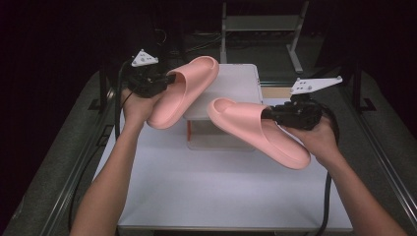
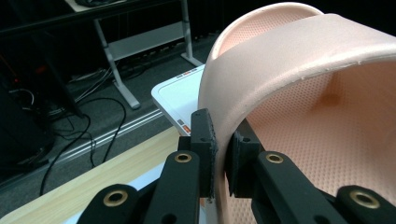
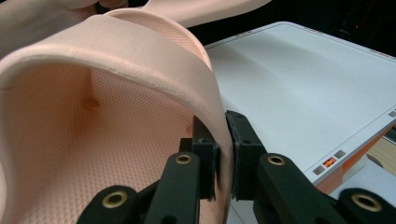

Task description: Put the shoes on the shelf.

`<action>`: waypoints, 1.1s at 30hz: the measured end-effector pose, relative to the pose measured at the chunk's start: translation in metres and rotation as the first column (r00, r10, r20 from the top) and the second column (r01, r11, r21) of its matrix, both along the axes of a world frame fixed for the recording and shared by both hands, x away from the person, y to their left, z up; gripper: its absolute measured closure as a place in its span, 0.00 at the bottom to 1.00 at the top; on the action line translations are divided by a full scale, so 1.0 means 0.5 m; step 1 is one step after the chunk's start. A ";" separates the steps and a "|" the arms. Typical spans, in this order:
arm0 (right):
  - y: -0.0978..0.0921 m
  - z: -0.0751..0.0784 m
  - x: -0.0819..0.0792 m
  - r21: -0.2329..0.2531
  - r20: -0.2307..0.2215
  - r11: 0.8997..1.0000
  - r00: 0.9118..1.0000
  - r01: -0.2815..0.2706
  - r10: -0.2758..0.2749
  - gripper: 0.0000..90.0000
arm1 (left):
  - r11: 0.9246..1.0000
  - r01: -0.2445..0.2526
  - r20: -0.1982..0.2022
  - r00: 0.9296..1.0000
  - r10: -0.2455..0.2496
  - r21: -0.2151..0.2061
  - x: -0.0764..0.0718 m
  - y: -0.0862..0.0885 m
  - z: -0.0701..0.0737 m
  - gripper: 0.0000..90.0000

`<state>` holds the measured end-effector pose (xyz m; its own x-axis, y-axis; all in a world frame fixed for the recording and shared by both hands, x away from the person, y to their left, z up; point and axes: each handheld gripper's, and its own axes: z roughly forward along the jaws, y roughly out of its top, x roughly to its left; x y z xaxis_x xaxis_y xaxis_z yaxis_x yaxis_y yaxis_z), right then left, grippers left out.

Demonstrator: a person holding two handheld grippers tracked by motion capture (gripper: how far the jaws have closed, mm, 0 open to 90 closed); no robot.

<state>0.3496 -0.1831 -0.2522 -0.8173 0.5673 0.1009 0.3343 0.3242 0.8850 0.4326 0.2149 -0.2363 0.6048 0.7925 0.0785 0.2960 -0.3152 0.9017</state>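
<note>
Two pink moulded-foam slide sandals held clear of the white table (image 1: 221, 196). The left gripper (image 1: 169, 78) has its jaws closed tight on the strap edge of the left pink foam sandal (image 1: 182, 93), which hangs over the table's far-left part beside a white-lidded storage box (image 1: 236, 86) at the far edge. The right gripper (image 1: 268, 114) pinches the strap of the right pink foam sandal (image 1: 255, 130), aloft toward the right edge. Judged step: carrying the pair. Keep both pinches deep on the strap; the soft foam may bend and slip.
</note>
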 end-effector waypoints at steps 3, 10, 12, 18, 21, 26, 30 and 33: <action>0.000 0.004 0.011 -0.004 -0.005 1.000 1.000 0.001 -0.001 0.91 | 1.000 -0.005 -0.003 1.000 0.005 0.004 0.008 -0.005 0.002 0.92; 0.002 0.019 0.037 -0.021 -0.002 1.000 1.000 0.014 -0.014 0.91 | 0.999 -0.024 -0.008 1.000 0.024 0.023 0.032 -0.017 0.012 0.92; 0.002 0.023 0.046 -0.026 0.000 1.000 1.000 0.017 -0.017 0.91 | 0.999 -0.030 -0.010 1.000 0.030 0.025 0.038 -0.019 0.013 0.92; 0.011 0.028 0.072 -0.054 0.000 0.998 1.000 0.029 -0.029 0.91 | 0.998 -0.053 -0.027 0.998 0.054 0.029 0.064 -0.023 0.014 0.92; 0.016 0.027 0.085 -0.066 -0.001 0.997 0.999 0.037 -0.037 0.91 | 0.997 -0.067 -0.029 0.997 0.068 0.040 0.072 -0.024 0.015 0.92; 0.020 0.024 0.106 -0.077 -0.011 0.996 0.999 0.047 -0.048 0.91 | 0.995 -0.088 -0.036 0.995 0.090 0.043 0.084 -0.023 0.015 0.92; 0.025 0.026 0.124 -0.086 -0.013 0.995 0.998 0.057 -0.058 0.91 | 0.994 -0.096 -0.043 0.994 0.098 0.045 0.091 -0.025 0.017 0.92; 0.028 0.029 0.137 -0.090 -0.014 0.994 0.998 0.064 -0.066 0.91 | 0.994 -0.100 -0.043 0.994 0.102 0.048 0.095 -0.030 0.019 0.92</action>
<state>0.4183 -0.1690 -0.2377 -0.7769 0.6266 0.0610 0.3719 0.3786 0.8475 0.4803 0.2001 -0.2267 0.5253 0.8461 0.0905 0.3686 -0.3221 0.8720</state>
